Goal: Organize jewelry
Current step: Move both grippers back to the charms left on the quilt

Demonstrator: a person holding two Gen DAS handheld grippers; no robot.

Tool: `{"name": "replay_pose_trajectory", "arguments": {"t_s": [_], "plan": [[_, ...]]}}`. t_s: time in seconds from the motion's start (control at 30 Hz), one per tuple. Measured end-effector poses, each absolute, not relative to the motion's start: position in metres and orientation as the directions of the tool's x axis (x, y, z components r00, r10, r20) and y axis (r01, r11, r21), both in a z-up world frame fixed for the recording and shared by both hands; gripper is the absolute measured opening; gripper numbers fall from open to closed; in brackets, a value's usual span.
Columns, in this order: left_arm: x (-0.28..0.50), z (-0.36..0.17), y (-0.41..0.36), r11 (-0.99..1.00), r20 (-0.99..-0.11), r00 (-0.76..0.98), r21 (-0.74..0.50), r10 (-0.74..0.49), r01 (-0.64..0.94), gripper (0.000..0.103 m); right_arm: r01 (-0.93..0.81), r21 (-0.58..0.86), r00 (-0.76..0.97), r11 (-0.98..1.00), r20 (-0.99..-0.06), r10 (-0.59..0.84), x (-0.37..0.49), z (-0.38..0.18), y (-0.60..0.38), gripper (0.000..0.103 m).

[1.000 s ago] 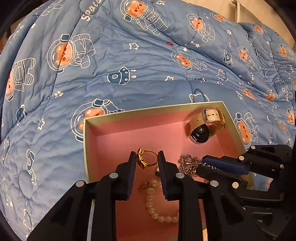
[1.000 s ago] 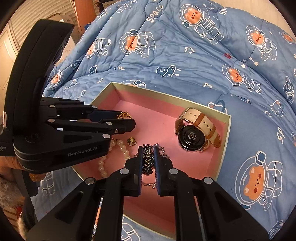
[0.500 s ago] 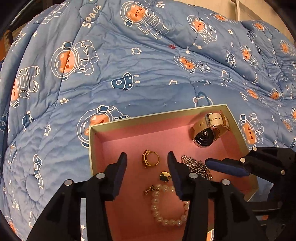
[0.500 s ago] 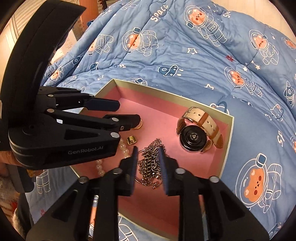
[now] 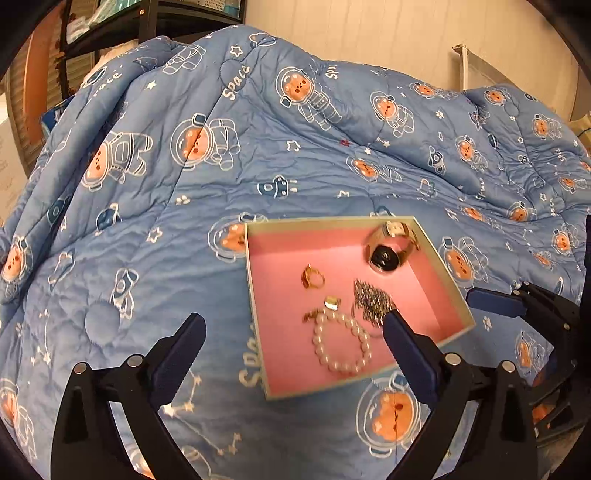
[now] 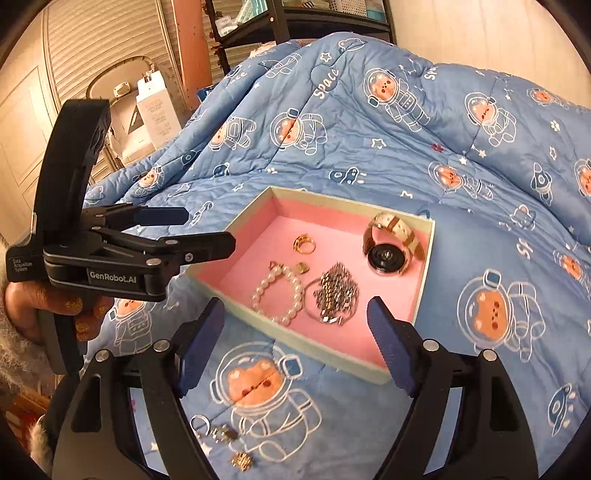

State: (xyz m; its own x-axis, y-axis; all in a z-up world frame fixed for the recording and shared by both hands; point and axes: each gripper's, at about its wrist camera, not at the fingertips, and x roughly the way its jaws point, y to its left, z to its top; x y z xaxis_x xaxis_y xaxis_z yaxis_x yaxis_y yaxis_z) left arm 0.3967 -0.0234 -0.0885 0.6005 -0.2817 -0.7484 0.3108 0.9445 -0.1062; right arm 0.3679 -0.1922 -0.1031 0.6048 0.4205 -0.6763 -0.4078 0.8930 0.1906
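Note:
A pink-lined box (image 5: 255,295) (image 6: 424,266) lies on the blue quilt. In it lie a watch (image 5: 388,251) (image 6: 388,251), a gold ring (image 5: 313,277) (image 6: 303,244), a small gold piece (image 5: 331,303) (image 6: 302,267), a pearl bracelet (image 5: 341,345) (image 6: 280,295) and a silver chain (image 5: 371,301) (image 6: 334,291). My left gripper (image 5: 291,350) (image 6: 184,232) is open and empty, above the box's near left side. My right gripper (image 6: 295,339) (image 5: 491,299) is open and empty, above the box's near edge.
Small loose jewelry pieces (image 6: 221,434) lie on the quilt (image 5: 258,147) near my right gripper's base. A dark shelf (image 6: 295,18), a folding chair (image 6: 122,88) and a white box (image 6: 155,107) stand beyond the bed. A hand (image 6: 48,306) holds the left gripper.
Both grippers opened wide and pulled back up from the box. The left let go of the gold ring and the right let go of the silver chain; both now lie in the box.

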Motion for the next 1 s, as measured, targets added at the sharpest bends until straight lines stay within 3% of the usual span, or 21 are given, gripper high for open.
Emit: {"name": "replay_pose_trajectory", "arguments": {"t_s": [0.17, 0.5, 0.7, 1.0], "plan": [[0.341, -0.112, -0.013, 0.950, -0.759, 0.599, -0.083, -0.256, 0.301, 0.095, -0.404, 0.130, 0.613, 0.905, -0.696, 0.373, 0.322, -0.114, -0.192, 0.079], [0.261, -0.143, -0.010, 0.939, -0.768, 0.577, -0.092, -0.280, 0.332, 0.095, -0.390, 0.143, 0.567, 0.910, -0.741, 0.359, 0.260, -0.148, -0.197, 0.079], [0.236, -0.152, -0.022, 0.913, -0.764, 0.570, -0.061, -0.303, 0.404, 0.093, -0.466, 0.093, 0.535, 0.880, -0.762, 0.364, 0.243, -0.160, -0.189, 0.062], [0.234, -0.156, -0.037, 0.881, -0.767, 0.570, 0.011, -0.296, 0.473, 0.064, -0.510, 0.077, 0.513, 0.857, -0.772, 0.374, 0.247, -0.169, -0.185, 0.052]]}}
